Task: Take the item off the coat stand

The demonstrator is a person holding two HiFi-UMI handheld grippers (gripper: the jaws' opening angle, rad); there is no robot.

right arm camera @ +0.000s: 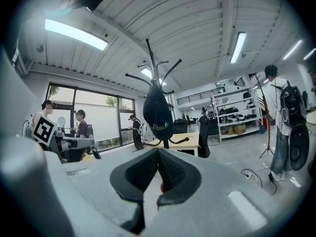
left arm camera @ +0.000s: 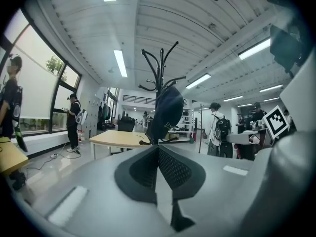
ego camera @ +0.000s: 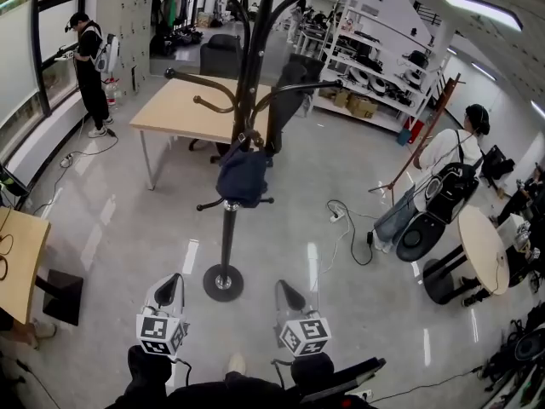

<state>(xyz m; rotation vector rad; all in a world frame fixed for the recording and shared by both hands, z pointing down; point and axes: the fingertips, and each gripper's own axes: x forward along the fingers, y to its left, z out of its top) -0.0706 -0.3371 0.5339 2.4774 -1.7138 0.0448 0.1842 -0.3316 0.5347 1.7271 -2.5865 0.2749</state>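
A black coat stand (ego camera: 247, 83) rises from a round base (ego camera: 223, 282) on the floor in front of me. A dark navy cap (ego camera: 243, 177) hangs from one of its lower hooks. The cap (left arm camera: 165, 112) shows straight ahead in the left gripper view, and the cap (right arm camera: 158, 113), with pale lettering, also in the right gripper view. My left gripper (ego camera: 168, 292) and right gripper (ego camera: 289, 296) are held low, short of the stand, one on each side of its base. Both are shut with nothing between the jaws and are well apart from the cap.
A wooden table (ego camera: 183, 109) and a black chair (ego camera: 223, 54) stand behind the stand. One person (ego camera: 89, 71) is at the window on the left, another with a backpack (ego camera: 451, 164) on the right. Cables (ego camera: 345, 220) lie on the floor. Storage shelves (ego camera: 375, 66) are at the back right, a round table (ego camera: 483, 250) at right.
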